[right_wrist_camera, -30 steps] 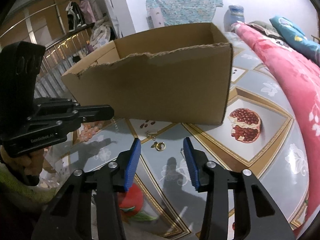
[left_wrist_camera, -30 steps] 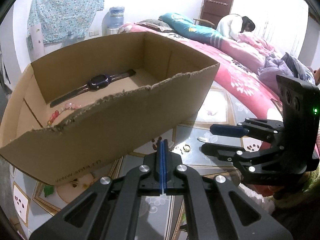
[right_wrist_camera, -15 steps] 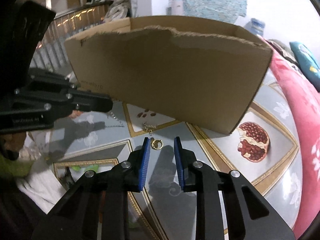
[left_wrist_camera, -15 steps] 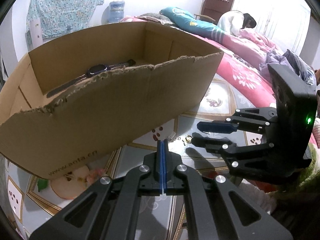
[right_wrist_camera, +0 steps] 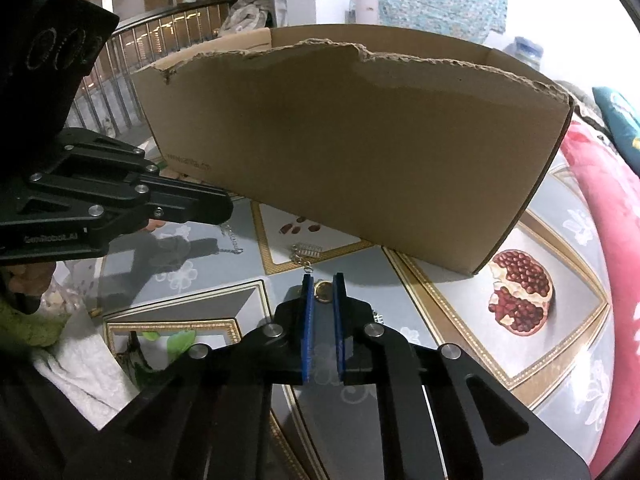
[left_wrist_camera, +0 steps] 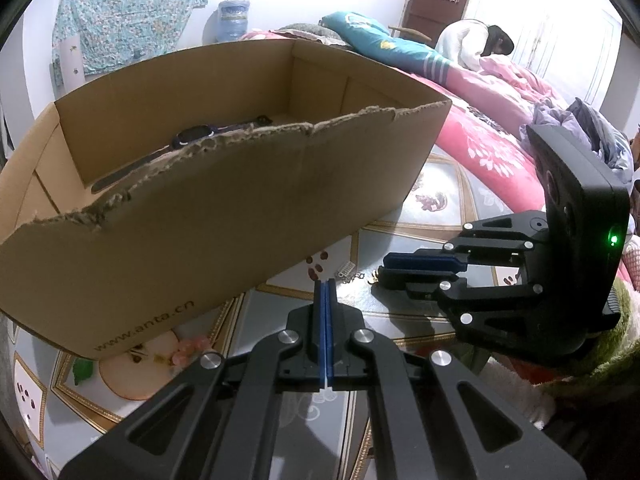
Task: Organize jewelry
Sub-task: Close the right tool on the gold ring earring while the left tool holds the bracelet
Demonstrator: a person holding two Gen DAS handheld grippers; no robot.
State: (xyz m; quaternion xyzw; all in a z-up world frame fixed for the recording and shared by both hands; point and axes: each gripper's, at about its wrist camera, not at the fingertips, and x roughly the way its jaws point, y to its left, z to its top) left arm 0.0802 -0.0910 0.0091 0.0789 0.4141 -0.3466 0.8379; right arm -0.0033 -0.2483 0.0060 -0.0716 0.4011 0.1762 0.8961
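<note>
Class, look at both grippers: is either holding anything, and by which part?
The left gripper is shut, empty. The right gripper is closing, its tips around a small gold ring on the table; whether the pads press it cannot be told.

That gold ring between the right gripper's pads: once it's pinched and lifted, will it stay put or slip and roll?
The gold ring looks small, thin and smooth, so it could slip as the right gripper closes around it. It lies flat on the glossy table; dropped, it would probably skid or roll. It should weigh almost nothing.
</note>
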